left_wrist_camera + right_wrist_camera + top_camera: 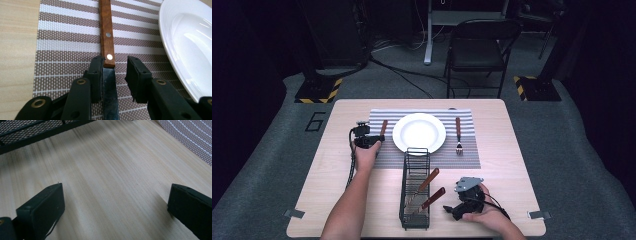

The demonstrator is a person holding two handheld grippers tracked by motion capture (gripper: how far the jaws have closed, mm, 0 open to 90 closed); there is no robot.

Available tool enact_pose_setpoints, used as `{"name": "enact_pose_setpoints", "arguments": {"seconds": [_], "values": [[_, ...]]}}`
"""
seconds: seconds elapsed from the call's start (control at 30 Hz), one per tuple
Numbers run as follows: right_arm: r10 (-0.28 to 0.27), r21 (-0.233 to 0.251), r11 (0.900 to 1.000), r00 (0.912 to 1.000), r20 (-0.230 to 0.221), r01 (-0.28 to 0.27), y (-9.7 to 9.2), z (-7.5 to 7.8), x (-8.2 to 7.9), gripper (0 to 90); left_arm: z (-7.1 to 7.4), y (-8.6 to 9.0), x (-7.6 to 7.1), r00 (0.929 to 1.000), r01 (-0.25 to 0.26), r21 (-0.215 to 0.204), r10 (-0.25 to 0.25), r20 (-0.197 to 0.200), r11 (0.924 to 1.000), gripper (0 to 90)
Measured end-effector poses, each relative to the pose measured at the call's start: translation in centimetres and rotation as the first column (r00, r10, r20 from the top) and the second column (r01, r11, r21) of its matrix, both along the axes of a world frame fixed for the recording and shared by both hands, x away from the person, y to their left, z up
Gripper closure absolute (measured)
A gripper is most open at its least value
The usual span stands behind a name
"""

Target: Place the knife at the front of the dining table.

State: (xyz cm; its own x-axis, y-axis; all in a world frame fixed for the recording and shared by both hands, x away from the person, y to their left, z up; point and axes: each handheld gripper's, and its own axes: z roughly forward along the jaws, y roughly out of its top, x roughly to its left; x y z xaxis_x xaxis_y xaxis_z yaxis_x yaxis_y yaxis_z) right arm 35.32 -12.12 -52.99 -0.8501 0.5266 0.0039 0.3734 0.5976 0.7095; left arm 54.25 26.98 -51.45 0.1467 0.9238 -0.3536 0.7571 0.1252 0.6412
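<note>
1. The left claw (115, 65) stands over the striped placemat (62, 37), its jaws a little apart. A wood-handled knife (107, 32) lies on the mat between them: the blade runs back under the claw and is cut off at the bottom of the left gripper view, and the handle reaches away ahead of the jaws, cut off at the top edge.
2. One jaw sits right against the blade's edge; the other stands clear of it with a strip of mat showing between. The pads do not clamp the knife.
3. The white plate (185, 42) lies just beside the claw on the side of the clear jaw, and the frame cuts off most of it.
4. In the high view the left claw (371, 141) is small and dark, so the jaw gap is hard to read there; the knife handle (383, 127) pokes out beyond it.
5. The right claw (115, 202) is wide open over bare desk (112, 165), with nothing between the jaws. A corner of the black wire rack (37, 130) shows ahead of it, blurred and cut off.
6. In the high view the right claw (451, 210) rests just beside the rack (415, 187), which holds two more wood-handled pieces (428, 190); their working ends are hidden inside the mesh.
7. A fork (458, 135) lies on the mat beyond the plate from the left claw.
</note>
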Motion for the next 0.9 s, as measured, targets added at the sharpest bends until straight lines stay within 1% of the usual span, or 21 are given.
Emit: {"name": "enact_pose_setpoints", "arguments": {"seconds": [0.1,0.23,0.27,0.4,0.43,0.5,0.53,0.57,0.6,0.63,0.67,0.7,0.73,0.77,0.8,0.87,0.9], "values": [[0.0,0.0,1.0,1.0,0.0,0.0,0.0,0.0,0.0,0.3,0.0,-0.1,-0.2,0.9999,-0.004,0.002,0.004,0.009,1.0,65.8],[0.0,0.0,1.0,1.0,0.0,0.0,0.0,0.0,0.0,0.3,-0.1,-0.1,-0.4,0.9999,-0.005,0.001,0.005,0.009,1.0,65.7],[0.003,-0.001,1.0,1.0,0.001,-0.003,0.0,0.0,0.0,0.3,0.0,0.0,-0.5,1.0,-0.002,-0.005,0.002,0.002,1.0,65.6],[0.001,0.0,1.0,1.0,0.0,-0.001,0.0,0.0,0.0,0.3,0.0,0.0,-0.5,1.0,0.003,-0.005,-0.003,0.008,1.0,64.6],[-0.001,0.0,1.0,1.0,0.0,0.001,0.0,0.0,0.0,0.3,0.0,0.0,-0.6,0.9999,0.003,-0.006,-0.003,0.01,1.0,62.4],[0.0,0.0,1.0,1.0,0.0,0.0,0.0,0.0,0.0,0.3,0.1,0.1,-0.7,1.0,0.004,-0.01,-0.004,0.008,0.9999,61.7],[0.0,0.0,1.0,1.0,0.0,0.0,0.0,0.0,0.0,0.3,0.2,0.1,-0.8,0.9999,0.011,-0.002,-0.011,0.011,0.9999,61.5],[-0.001,0.0,1.0,1.0,0.0,0.001,0.0,0.0,0.0,0.3,0.6,0.3,-1.2,0.9995,0.01,-0.011,-0.01,0.031,0.9999,61.3],[-0.001,0.0,1.0,1.0,0.0,0.001,0.0,0.0,0.0,0.3,0.6,0.3,-1.2,0.9995,0.01,-0.011,-0.01,0.031,0.9999,61.1],[0.0,0.0,1.0,1.0,0.0,0.0,0.0,0.0,0.0,0.3,0.8,0.4,-1.3,0.999,0.019,-0.009,-0.019,0.039,0.9998,61.1],[0.0,0.0,1.0,1.0,0.0,0.0,0.0,0.0,0.0,0.3,1.2,0.4,-1.5,0.9987,0.021,-0.016,-0.021,0.046,0.9996,60.6],[0.0,0.0,1.0,1.0,0.0,0.0,0.0,0.0,0.0,0.3,1.2,0.4,-1.5,0.9987,0.021,-0.016,-0.021,0.046,0.9996,60.6],[0.001,0.0,1.0,1.0,-0.001,-0.001,0.0,0.0,0.0,0.3,1.6,0.6,-1.7,0.9981,0.031,-0.007,-0.031,0.054,0.9995,60.4],[0.001,0.0,1.0,1.0,-0.001,-0.001,0.0,0.0,0.0,0.2,1.9,0.6,-1.9,0.9975,0.032,-0.014,-0.031,0.064,0.9994,60.2],[0.001,0.0,1.0,1.0,-0.001,-0.001,0.0,0.0,0.0,0.3,1.9,0.6,-1.9,0.9975,0.032,-0.014,-0.031,0.064,0.9994,60.0],[0.001,0.0,1.0,1.0,-0.001,-0.001,0.0,0.0,0.0,0.3,2.7,0.3,-2.3,0.9961,0.04,-0.024,-0.038,0.08,0.9989,59.6],[0.001,0.0,1.0,1.0,-0.001,-0.001,0.0,0.0,0.0,0.3,2.7,0.3,-2.3,0.9961,0.04,-0.024,-0.038,0.08,0.9989,59.5]]}}
